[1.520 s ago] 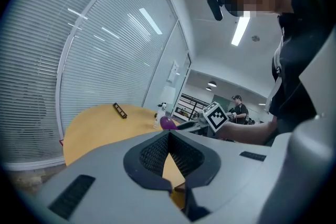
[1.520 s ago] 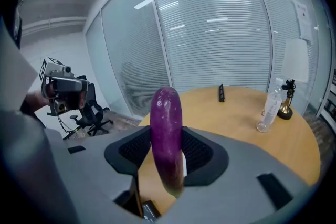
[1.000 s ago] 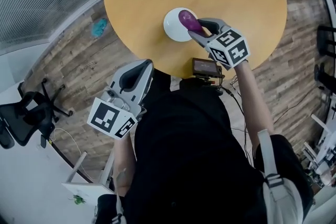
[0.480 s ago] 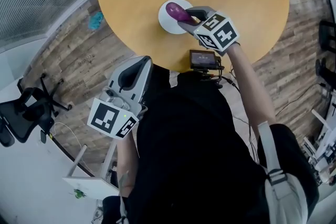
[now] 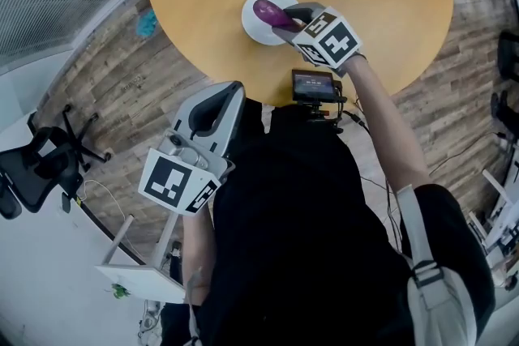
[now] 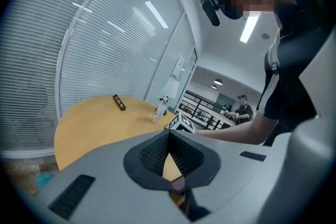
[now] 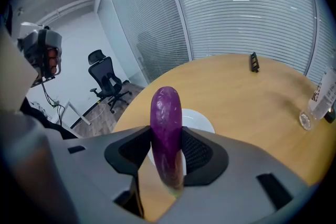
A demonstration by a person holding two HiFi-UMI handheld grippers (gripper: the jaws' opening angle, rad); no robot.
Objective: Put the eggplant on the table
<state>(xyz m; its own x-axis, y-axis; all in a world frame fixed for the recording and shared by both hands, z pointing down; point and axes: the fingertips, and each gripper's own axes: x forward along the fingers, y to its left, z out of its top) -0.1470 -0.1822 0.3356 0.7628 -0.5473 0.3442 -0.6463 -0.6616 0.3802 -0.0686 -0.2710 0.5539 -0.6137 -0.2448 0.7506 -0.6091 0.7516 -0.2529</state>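
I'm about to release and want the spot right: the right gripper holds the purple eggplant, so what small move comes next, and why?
Probably slide the right gripper sideways over bare wood before lowering. Its jaws are clamped on the glossy purple eggplant, which hangs over the round white plate rather than the bare round wooden table. Releasing here would likely land it on the plate.
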